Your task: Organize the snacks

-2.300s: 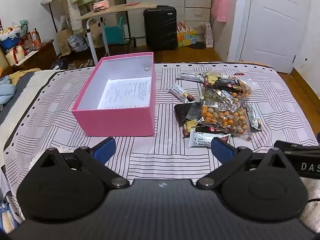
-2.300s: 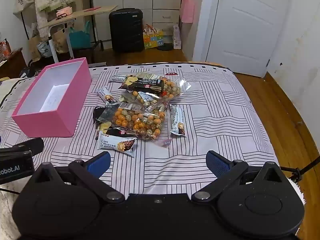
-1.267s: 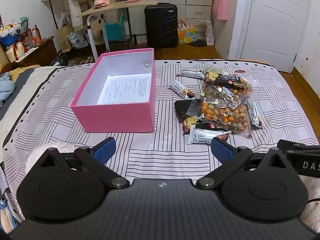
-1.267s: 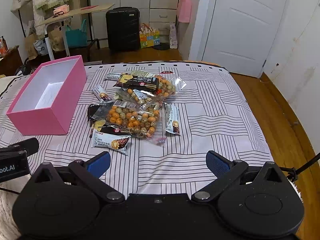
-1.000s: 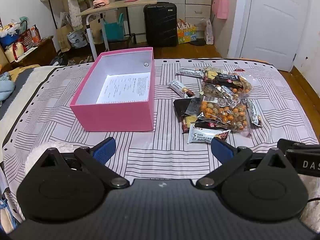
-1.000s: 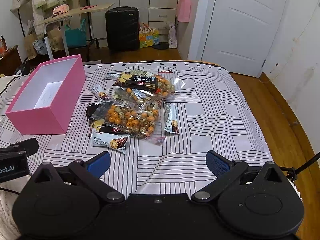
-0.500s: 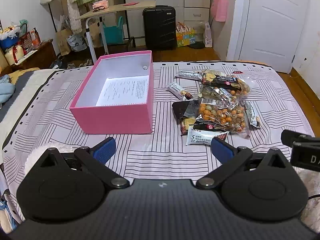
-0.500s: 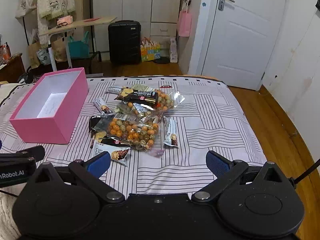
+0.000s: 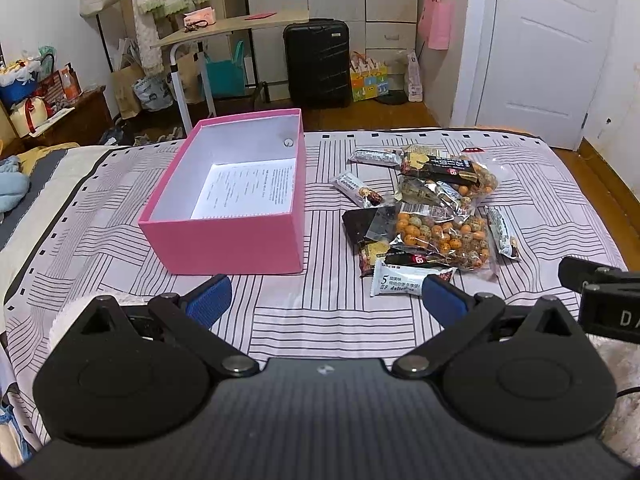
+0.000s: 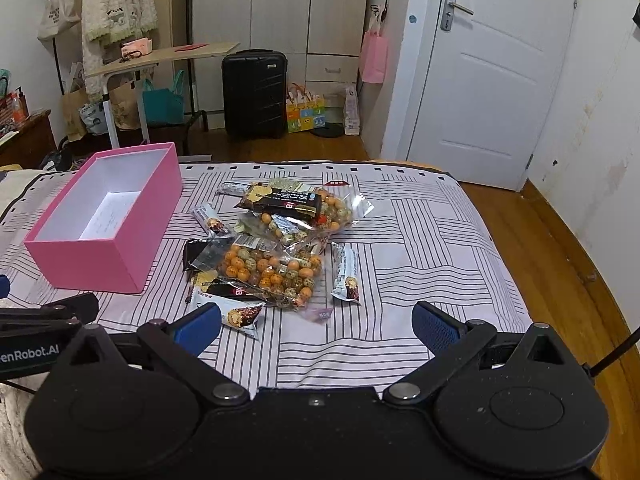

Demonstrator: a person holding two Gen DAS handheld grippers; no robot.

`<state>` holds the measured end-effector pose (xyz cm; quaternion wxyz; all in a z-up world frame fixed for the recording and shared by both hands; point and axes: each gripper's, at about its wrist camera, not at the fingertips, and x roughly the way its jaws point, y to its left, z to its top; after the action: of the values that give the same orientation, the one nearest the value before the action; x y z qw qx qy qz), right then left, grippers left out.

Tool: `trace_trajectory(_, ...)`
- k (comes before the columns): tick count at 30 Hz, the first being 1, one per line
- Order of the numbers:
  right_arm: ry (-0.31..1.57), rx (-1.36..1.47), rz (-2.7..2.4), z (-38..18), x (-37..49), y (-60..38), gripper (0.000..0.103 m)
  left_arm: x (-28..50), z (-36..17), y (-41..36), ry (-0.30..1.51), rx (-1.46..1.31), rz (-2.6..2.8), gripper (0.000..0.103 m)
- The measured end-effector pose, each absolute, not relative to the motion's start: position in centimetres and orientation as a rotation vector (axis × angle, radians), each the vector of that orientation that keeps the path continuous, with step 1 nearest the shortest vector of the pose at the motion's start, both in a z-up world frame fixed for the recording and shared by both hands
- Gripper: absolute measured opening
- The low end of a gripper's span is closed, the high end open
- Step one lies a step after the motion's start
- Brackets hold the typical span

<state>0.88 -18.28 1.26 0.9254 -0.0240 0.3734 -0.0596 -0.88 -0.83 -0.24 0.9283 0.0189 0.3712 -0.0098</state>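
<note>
An open pink box [image 9: 236, 240] with a printed sheet inside stands on the striped bed cover; it also shows in the right wrist view [image 10: 104, 256]. A heap of snack packs lies to its right: a clear bag of orange and green nuts [image 9: 440, 236] [image 10: 272, 268], a second nut bag with a black label [image 9: 448, 172] [image 10: 296, 204], and several small white bar packs [image 9: 400, 282] [image 10: 346, 272]. My left gripper [image 9: 324, 300] is open and empty, near the bed's front edge. My right gripper [image 10: 316, 326] is open and empty, in front of the heap.
The bed cover [image 10: 420, 240] ends at wooden floor [image 10: 540, 232] on the right. Beyond the bed stand a black suitcase [image 9: 316, 64], a small desk [image 9: 224, 32], wardrobe and a white door [image 10: 492, 80]. The other gripper's body shows at each view's side.
Both grippers have risen and tilted up slightly, so the bed and snacks sit lower in view and more of the room shows. Both stay open. Nothing on the bed has moved.
</note>
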Motion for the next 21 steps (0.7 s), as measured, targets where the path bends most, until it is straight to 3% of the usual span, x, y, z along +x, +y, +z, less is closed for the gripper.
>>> trace_trajectory(21,0.731,-0.052,-0.098,0.97,1.26,-18.99,0.103,-0.9,-0.55,-0.78,0.778,0.038,-0.021,0.103)
